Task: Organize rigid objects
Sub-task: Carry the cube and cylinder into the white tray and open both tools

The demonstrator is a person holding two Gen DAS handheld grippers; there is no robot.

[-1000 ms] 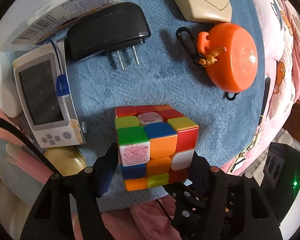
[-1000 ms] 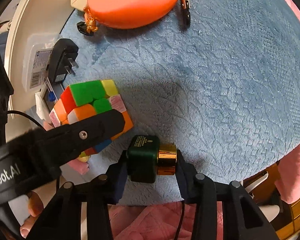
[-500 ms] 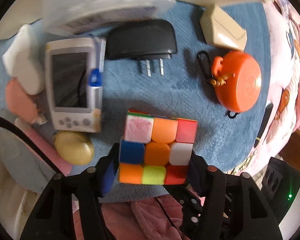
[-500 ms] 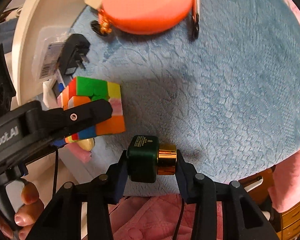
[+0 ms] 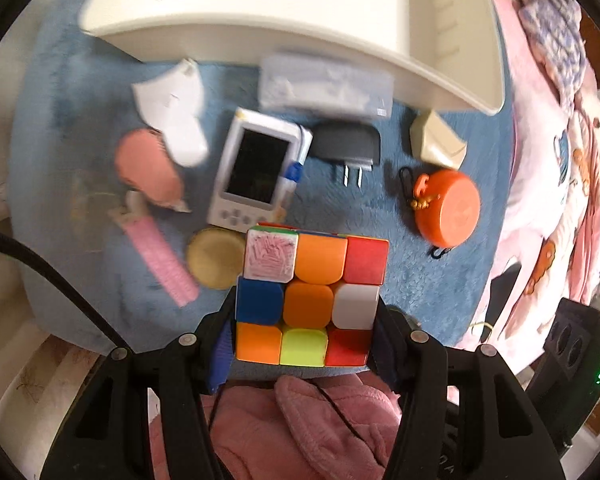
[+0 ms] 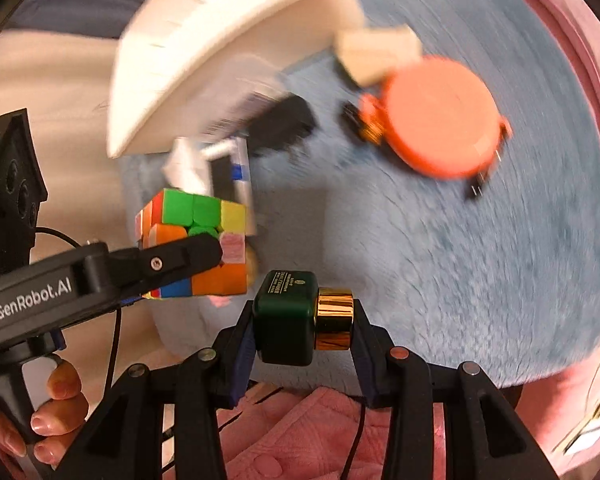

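Observation:
My left gripper (image 5: 304,332) is shut on a colourful puzzle cube (image 5: 312,296), held up above the blue mat (image 5: 380,208). From the right wrist view the same cube (image 6: 196,240) hangs at the left, one black finger (image 6: 180,258) of the left gripper across its side. My right gripper (image 6: 304,320) is shut on a small dark green bottle with a gold cap (image 6: 300,316), lying sideways between the pads, also clear of the mat (image 6: 460,260).
On the mat lie an orange round case (image 5: 448,208), a black plug adapter (image 5: 348,146), a white handheld screen device (image 5: 256,172), a beige block (image 5: 436,140), a gold disc (image 5: 214,258), pink items (image 5: 164,260) and a white piece (image 5: 172,112). A white tray (image 5: 300,36) stands behind.
Both grippers have risen off the mat with the cube and the bottle; the left jaws closed onto the cube. The mat objects look smaller and the white tray has come into view.

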